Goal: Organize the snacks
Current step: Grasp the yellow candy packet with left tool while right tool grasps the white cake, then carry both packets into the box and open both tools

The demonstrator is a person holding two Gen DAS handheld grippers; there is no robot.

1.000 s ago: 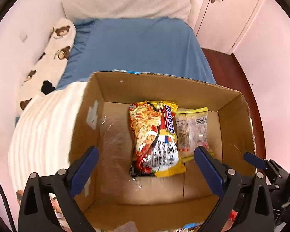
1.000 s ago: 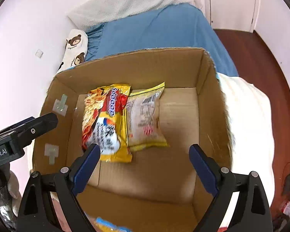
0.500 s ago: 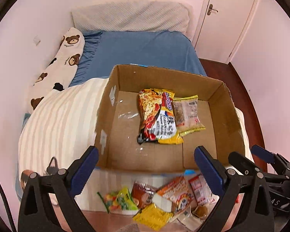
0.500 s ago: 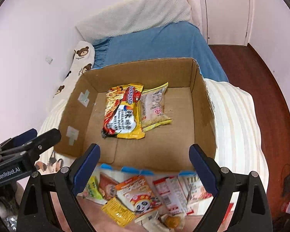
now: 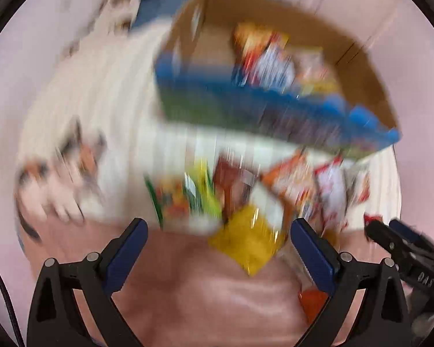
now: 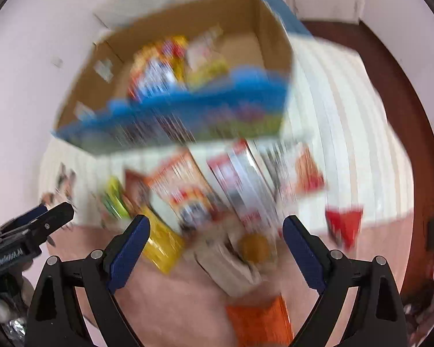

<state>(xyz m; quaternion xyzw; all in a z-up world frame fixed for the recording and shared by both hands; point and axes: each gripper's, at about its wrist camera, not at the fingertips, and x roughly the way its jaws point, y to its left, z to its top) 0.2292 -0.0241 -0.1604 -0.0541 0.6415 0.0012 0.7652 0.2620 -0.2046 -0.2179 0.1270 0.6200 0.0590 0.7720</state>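
Both views are motion-blurred. A cardboard box [image 5: 361, 66] [image 6: 254, 29] with a blue printed front stands on the bed, and a red-and-yellow noodle packet [image 5: 263, 55] [image 6: 156, 66] lies inside it. Loose snack packets lie in front of the box, among them a yellow packet [image 5: 246, 243] [image 6: 162, 243], a green one [image 5: 199, 193] and an orange one [image 6: 260, 321]. My left gripper [image 5: 218, 228] hangs open above the yellow packet. My right gripper [image 6: 215, 222] is open over the middle of the pile. Neither holds anything.
A cream striped blanket [image 5: 101, 86] [image 6: 347, 115] covers the bed under the box, with a pink cover [image 5: 202, 303] nearer me. Dark wooden floor [image 6: 405, 86] runs along the right. Each gripper shows at the edge of the other's view.
Both grippers have pulled back from over the box toward the near side. The box has slid up in both views and the snack pile now lies under the open jaws.
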